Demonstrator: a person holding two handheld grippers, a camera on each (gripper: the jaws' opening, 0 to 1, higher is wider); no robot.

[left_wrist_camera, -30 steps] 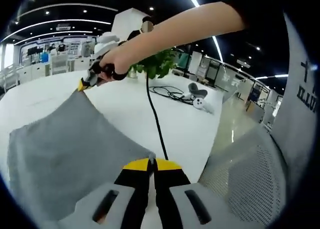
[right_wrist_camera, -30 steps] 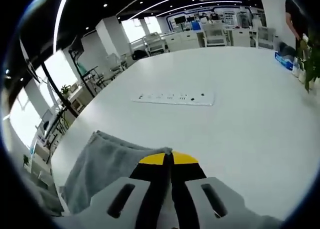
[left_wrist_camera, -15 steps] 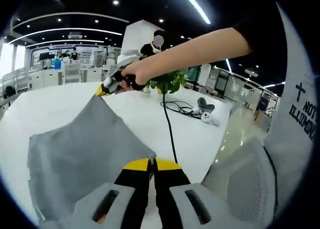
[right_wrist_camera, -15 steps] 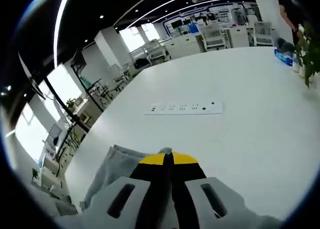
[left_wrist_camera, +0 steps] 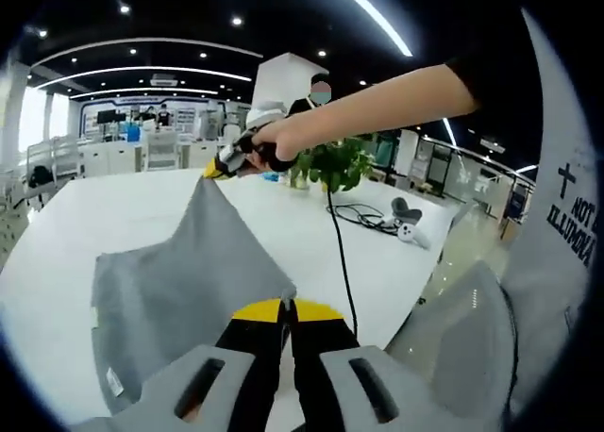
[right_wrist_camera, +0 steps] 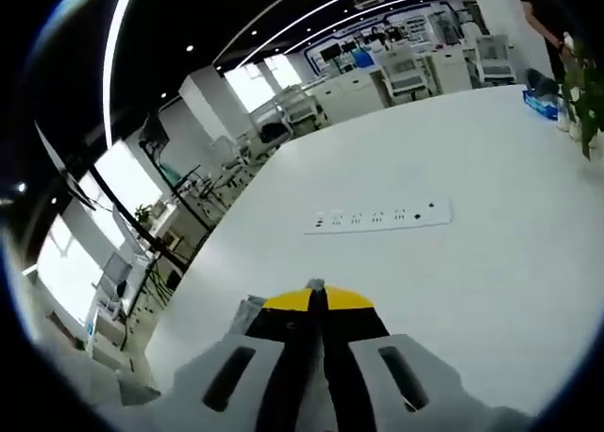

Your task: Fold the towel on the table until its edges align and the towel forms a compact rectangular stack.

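- A large open-plan hall with ceiling light strips, desks and chairs in the distance; a wide white table takes up the foreground in both views.
- In the left gripper view, the left gripper has its yellow-tipped jaws pressed together on a corner of the grey towel; no gap shows between the tips.
- In the same view the right gripper, gripped by a hand, pinches another corner of the towel and holds it raised above the table; the cloth runs taut between the two corners.
- The towel is plain mid-grey with a fine flat weave; it hangs from the held edge in a broad sheet, its lower part over the table; a small white tag sits near one lower corner; any print on it is too small to read.
- In the right gripper view, the right gripper has its jaws closed with a sliver of grey cloth at the tips; a little more grey shows just left of them.
- Farther out: a white power strip lies flat on the table; a black cable trails past a green plant; white clothing at the right edge bears partial dark letters, "NOT" above "ILLUM".
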